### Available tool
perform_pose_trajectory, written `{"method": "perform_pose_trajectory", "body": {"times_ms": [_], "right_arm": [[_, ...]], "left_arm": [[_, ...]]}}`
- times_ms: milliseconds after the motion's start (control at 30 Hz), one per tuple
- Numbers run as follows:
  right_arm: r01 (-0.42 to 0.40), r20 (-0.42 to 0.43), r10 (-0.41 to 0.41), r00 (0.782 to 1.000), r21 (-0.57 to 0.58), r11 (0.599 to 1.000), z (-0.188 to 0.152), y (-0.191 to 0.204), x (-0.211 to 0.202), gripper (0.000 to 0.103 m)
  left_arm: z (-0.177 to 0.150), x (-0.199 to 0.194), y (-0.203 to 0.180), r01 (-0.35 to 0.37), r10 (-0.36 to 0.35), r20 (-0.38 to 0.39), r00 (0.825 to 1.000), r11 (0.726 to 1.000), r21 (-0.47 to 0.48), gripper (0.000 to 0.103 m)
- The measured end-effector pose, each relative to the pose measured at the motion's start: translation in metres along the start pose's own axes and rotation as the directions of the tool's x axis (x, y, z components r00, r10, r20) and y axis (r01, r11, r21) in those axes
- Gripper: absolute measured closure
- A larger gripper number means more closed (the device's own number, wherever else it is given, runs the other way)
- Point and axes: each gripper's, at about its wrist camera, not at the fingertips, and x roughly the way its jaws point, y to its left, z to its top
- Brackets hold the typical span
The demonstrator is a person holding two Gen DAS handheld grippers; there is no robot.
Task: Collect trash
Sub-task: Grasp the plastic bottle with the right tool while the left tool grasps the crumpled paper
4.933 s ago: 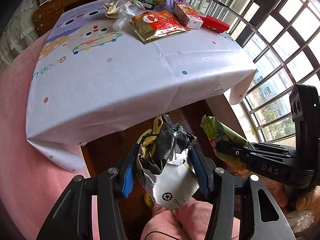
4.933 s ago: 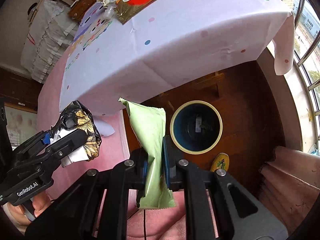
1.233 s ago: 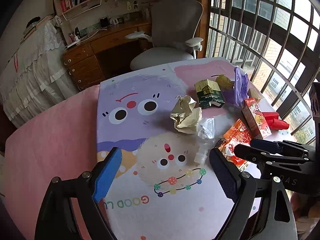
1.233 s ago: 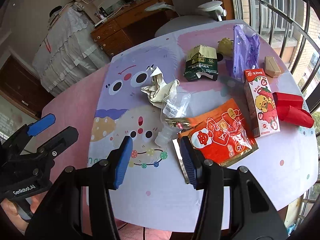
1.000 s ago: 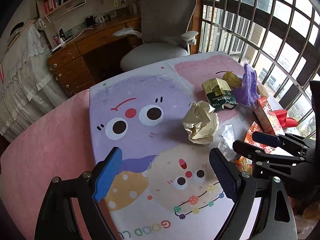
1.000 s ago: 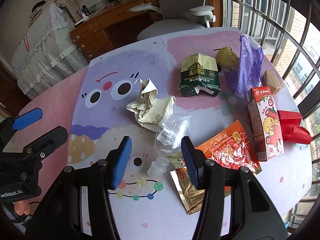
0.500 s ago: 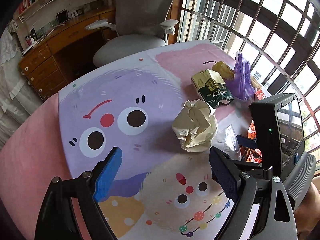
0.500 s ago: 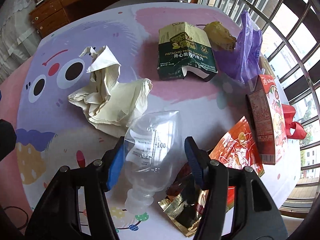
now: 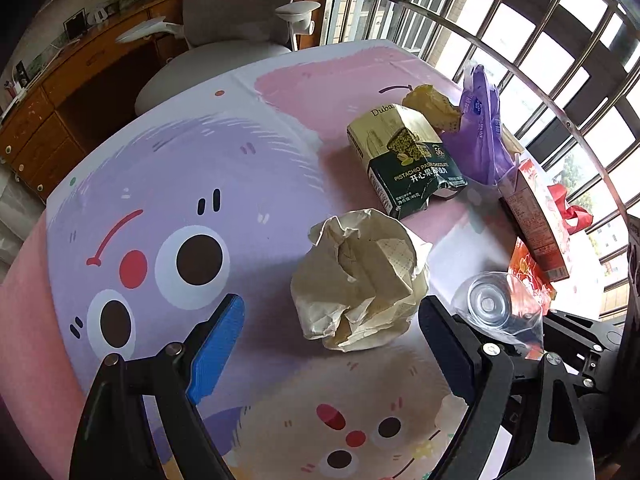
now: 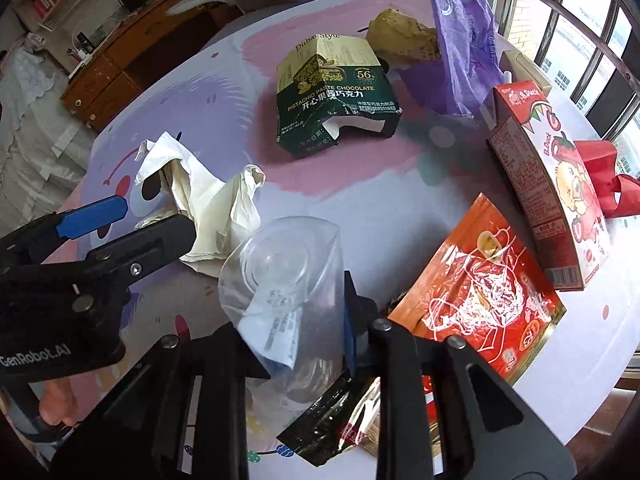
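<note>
One crumpled paper ball sits between the spread fingers of the left gripper. The right gripper clamps one clear plastic bottle; only its view shows the whole orange pouch

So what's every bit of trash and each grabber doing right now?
Left gripper: open, around the paper ball.
Right gripper: shut on the plastic bottle.
Plastic bottle: squashed, clamped.
Paper ball: crumpled, lying on the table.
Chocolate box: torn open, lying flat.
Juice carton: on its side.
Red snack bag: flat, opened.
Purple bag: crumpled.
</note>
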Motion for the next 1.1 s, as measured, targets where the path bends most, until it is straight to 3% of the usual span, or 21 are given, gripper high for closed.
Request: {"method": "perform_pose_trajectory", "body": {"times_ms": [67, 267, 300, 467, 700, 1100], "right_arm": [[-0.011, 0.006, 0.011, 1.0, 0.012, 1.0, -0.001, -0.003, -0.002, 0.082], [-0.039, 0.021, 0.038, 0.999, 0.042, 0.998, -0.007, -0.013, -0.014, 0.082], [-0.045, 0.024, 0.044, 0.999, 0.044, 0.998, -0.007, -0.014, -0.016, 0.082], [-0.068, 0.034, 0.066, 0.997, 0.055, 0.996, -0.009, -0.017, -0.022, 0.083], [-0.111, 0.051, 0.109, 0.993, 0.048, 0.993, -0.013, -0.017, -0.039, 0.083], [-0.235, 0.085, 0.239, 0.967, -0.056, 0.97, -0.032, -0.012, -0.111, 0.083]], "left_arm": [[0.005, 0.012, -0.002, -0.009, 0.009, -0.007, 1.0, 1.0, 0.001, 0.015], [0.015, 0.037, -0.003, 0.018, -0.019, -0.035, 0.999, 1.0, -0.025, 0.038], [0.014, 0.039, -0.004, 0.023, -0.024, -0.04, 0.999, 0.999, -0.024, 0.05], [0.012, 0.034, -0.016, -0.02, 0.02, -0.015, 1.0, 1.0, 0.023, 0.065], [-0.003, 0.006, -0.016, -0.041, 0.041, 0.012, 0.999, 0.999, 0.011, 0.067], [-0.067, -0.095, -0.033, -0.187, 0.186, 0.122, 0.975, 0.982, -0.003, 0.067]]}}
